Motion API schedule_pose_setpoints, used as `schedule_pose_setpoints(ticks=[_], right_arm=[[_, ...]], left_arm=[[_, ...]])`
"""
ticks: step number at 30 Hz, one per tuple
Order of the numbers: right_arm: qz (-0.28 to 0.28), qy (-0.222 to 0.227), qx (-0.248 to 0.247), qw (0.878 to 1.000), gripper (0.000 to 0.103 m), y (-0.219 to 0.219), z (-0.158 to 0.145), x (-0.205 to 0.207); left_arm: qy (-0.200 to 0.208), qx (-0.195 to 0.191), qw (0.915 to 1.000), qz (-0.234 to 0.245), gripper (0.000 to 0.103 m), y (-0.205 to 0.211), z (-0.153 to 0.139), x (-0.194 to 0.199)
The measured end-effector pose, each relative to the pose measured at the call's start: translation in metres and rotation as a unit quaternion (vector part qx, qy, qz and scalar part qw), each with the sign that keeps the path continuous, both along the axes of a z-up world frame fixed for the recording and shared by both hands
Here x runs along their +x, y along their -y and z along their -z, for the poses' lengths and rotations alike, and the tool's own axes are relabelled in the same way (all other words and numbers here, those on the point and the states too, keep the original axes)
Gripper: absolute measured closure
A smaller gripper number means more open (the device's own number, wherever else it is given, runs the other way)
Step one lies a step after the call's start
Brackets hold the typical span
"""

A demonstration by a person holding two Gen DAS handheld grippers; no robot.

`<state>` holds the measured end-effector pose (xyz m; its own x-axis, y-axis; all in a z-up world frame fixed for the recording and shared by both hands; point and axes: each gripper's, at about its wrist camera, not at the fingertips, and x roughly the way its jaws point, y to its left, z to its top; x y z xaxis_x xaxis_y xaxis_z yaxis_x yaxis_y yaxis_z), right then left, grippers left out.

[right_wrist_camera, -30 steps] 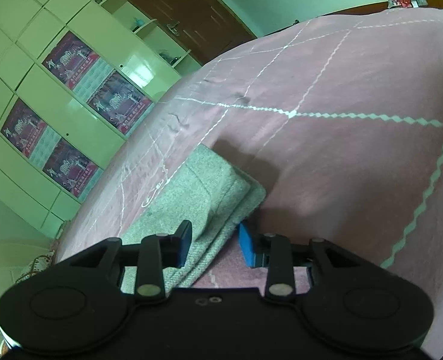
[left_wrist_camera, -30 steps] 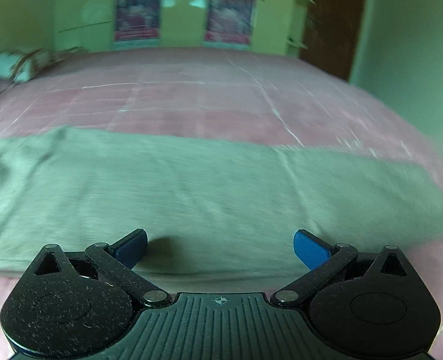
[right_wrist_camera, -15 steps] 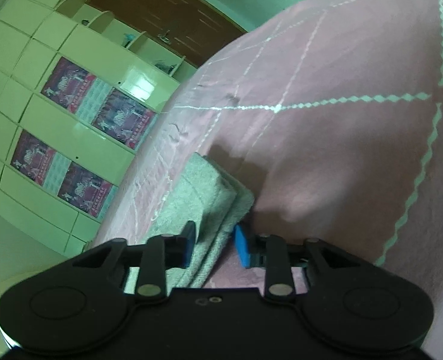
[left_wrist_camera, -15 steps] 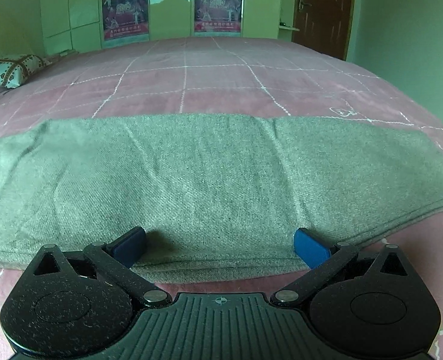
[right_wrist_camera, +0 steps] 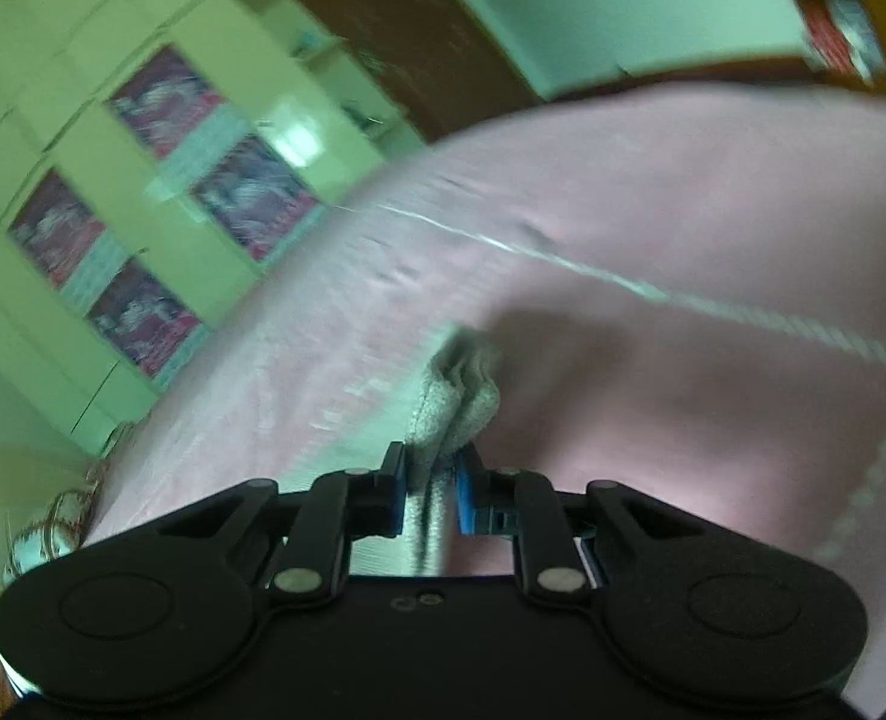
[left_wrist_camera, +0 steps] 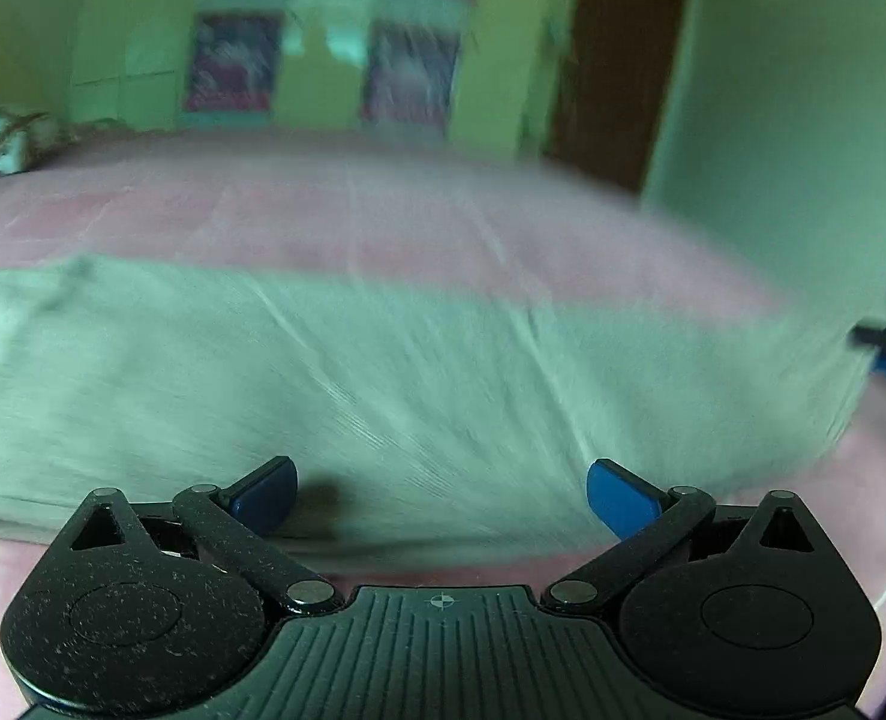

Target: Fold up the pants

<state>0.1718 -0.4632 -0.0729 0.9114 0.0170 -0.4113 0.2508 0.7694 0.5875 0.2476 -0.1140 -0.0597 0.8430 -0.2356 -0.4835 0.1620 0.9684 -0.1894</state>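
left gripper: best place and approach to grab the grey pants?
Take the near long edge of the grey knit pants, coming in low from the front: the open left gripper straddles that stacked edge. The right gripper holds the far-right end.

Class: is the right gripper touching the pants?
Touching. The right wrist view shows the right gripper with its blue pads pinching the bunched end of the grey pants.

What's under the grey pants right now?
The pants lie along the pink bedspread, which shows around their edges. Anything beneath the cloth is covered. The right tongs pinch one end; the left tongs are open.
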Motion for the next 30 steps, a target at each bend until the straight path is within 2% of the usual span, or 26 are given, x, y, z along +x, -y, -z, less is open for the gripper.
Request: schedule_pose_setpoints(ticks=[1,4,6,10,12,13,14,15,16,17,19,21,24,27,29,30], right_arm=[[-0.017,0.008,-0.023,1.000,0.095,-0.016,-0.012,0.005],[-0.081,0.029,-0.089,0.992,0.095,-0.084,-0.043,0.026],[-0.116,0.034,-0.121,0.985,0.095,-0.137,-0.052,0.040],[-0.195,0.046,-0.158,0.967,0.095,-0.247,-0.053,0.055],[-0.247,0.041,-0.167,0.954,0.095,-0.302,-0.043,0.058],[-0.277,0.033,-0.175,0.944,0.089,-0.331,-0.032,0.061],[-0.322,0.015,-0.189,0.927,0.083,-0.362,-0.015,0.063],[-0.379,-0.018,-0.194,0.905,0.085,-0.389,0.002,0.063],[-0.411,-0.037,-0.189,0.891,0.092,-0.403,0.010,0.061],[-0.409,-0.031,-0.183,0.893,0.090,-0.405,0.012,0.051],[-0.366,-0.017,-0.166,0.916,0.087,-0.388,0.005,0.041],[-0.348,-0.005,-0.137,0.927,0.088,-0.360,-0.004,0.037],[-0.291,0.011,-0.160,0.943,0.087,-0.316,-0.018,0.034],[-0.232,-0.001,-0.156,0.960,0.086,-0.270,-0.019,0.031],[-0.208,-0.011,-0.150,0.967,0.086,-0.248,-0.015,0.030],[-0.202,-0.018,-0.143,0.969,0.086,-0.238,-0.010,0.030]], left_arm=[[0.018,0.008,0.9996,-0.020,0.000,-0.022,-0.006,-0.008],[0.031,0.044,0.9962,-0.069,0.000,-0.103,-0.014,-0.017],[0.040,0.053,0.9897,-0.127,0.000,-0.168,-0.017,-0.025],[0.050,-0.008,0.9722,-0.229,0.000,-0.278,-0.016,-0.053],[0.041,-0.047,0.9584,-0.279,0.000,-0.312,-0.006,-0.068],[0.033,-0.087,0.9496,-0.299,0.000,-0.326,-0.003,-0.073],[0.040,-0.106,0.9465,-0.302,0.000,-0.334,0.000,-0.077],[0.046,-0.112,0.9450,-0.304,0.000,-0.336,0.000,-0.079],[0.047,-0.115,0.9449,-0.303,0.000,-0.336,0.002,-0.080],[0.047,-0.117,0.9476,-0.294,0.000,-0.334,0.002,-0.079],[0.052,-0.102,0.9578,-0.264,0.000,-0.321,0.003,-0.071],[0.047,-0.082,0.9693,-0.227,0.000,-0.306,0.004,-0.062],[0.041,-0.073,0.9846,-0.153,0.001,-0.272,-0.003,-0.045],[0.028,-0.066,0.9946,-0.075,0.014,-0.228,-0.014,-0.027],[-0.021,-0.071,0.9959,-0.052,0.020,-0.204,-0.012,-0.007],[-0.036,-0.078,0.9953,-0.045,0.030,-0.198,-0.010,0.000]])
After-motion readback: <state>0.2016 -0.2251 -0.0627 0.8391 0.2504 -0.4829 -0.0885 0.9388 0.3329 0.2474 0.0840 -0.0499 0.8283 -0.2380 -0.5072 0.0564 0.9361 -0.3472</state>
